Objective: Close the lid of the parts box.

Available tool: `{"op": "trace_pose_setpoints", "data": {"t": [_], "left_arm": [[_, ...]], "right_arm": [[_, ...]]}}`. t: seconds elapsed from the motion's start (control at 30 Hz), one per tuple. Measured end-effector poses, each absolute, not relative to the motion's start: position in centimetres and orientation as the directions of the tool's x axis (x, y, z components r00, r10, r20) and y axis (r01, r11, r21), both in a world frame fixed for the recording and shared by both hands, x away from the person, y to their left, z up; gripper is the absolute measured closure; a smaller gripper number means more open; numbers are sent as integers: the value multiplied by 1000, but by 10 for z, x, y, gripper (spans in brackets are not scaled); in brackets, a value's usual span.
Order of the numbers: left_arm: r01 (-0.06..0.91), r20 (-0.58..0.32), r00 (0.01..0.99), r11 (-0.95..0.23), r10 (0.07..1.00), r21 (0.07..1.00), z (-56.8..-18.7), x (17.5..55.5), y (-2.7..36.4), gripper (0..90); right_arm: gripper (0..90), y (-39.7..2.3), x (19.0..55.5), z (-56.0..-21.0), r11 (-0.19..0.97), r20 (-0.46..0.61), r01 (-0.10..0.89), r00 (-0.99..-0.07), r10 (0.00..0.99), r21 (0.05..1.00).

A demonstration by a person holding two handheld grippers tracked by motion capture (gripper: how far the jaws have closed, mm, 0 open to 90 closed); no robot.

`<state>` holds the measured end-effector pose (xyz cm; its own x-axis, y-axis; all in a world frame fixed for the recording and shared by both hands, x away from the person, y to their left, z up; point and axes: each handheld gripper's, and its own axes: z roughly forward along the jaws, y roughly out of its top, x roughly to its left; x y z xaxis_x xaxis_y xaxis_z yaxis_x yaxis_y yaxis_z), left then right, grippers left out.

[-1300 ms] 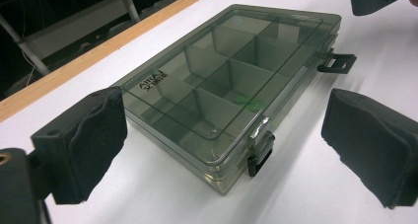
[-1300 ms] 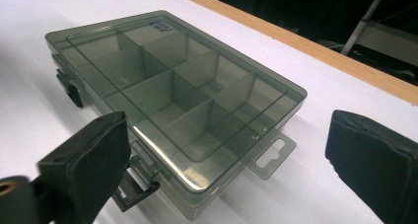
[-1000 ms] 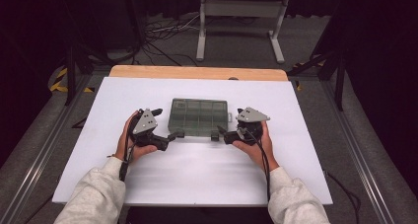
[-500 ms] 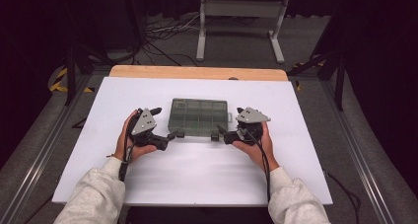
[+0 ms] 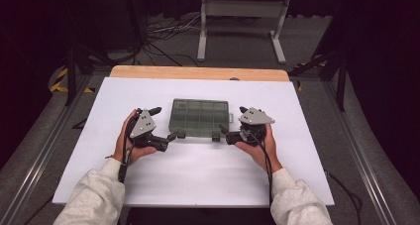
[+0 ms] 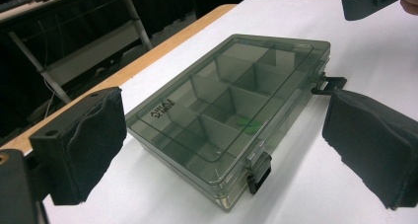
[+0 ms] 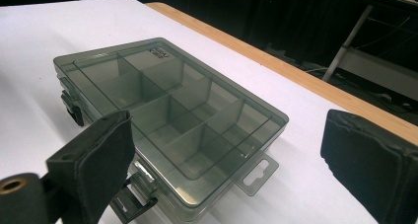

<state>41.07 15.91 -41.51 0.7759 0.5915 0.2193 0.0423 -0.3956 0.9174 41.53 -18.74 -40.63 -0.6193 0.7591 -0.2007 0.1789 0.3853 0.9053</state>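
Note:
A smoky clear plastic organizer box (image 5: 199, 117) lies shut and flat in the middle of the white table (image 5: 208, 180), its dividers showing through the lid. Two black latches (image 6: 259, 173) sit on its near long side. My left gripper (image 5: 170, 136) is at the box's near left corner, open, with the corner (image 6: 231, 110) between its wide-spread pads (image 6: 93, 145). My right gripper (image 5: 224, 131) is at the near right corner, also open, one pad (image 7: 98, 165) close over a latch (image 7: 132, 203). Neither pad presses on the box (image 7: 167, 105).
The table's wooden far edge (image 5: 198, 73) borders a dark floor with cables and a metal stand (image 5: 240, 9). A hang tab (image 7: 256, 172) sticks out of the box's right end. The person's hands and light sleeves (image 5: 94, 200) come in from the bottom.

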Motion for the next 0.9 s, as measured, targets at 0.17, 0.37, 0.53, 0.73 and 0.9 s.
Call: {"op": "trace_pose_setpoints", "data": {"t": [0.17,0.37,0.53,0.73,0.9], "left_arm": [[35,225,775,-395,591,918,-414,409,159,39],[25,234,773,-397,589,918,-412,407,161,40],[18,248,771,-410,586,912,-411,406,161,40],[17,244,777,-406,581,914,-410,404,161,39],[13,247,777,-408,579,913,-408,401,165,40]], "right_arm": [[69,-187,414,-405,387,-205,172,-621,756,906],[70,-188,410,-403,390,-212,164,-621,755,906],[70,-190,408,-401,390,-215,160,-620,755,907],[70,-192,406,-401,393,-219,162,-616,757,905],[70,-194,401,-400,405,-237,153,-610,756,901]]}}
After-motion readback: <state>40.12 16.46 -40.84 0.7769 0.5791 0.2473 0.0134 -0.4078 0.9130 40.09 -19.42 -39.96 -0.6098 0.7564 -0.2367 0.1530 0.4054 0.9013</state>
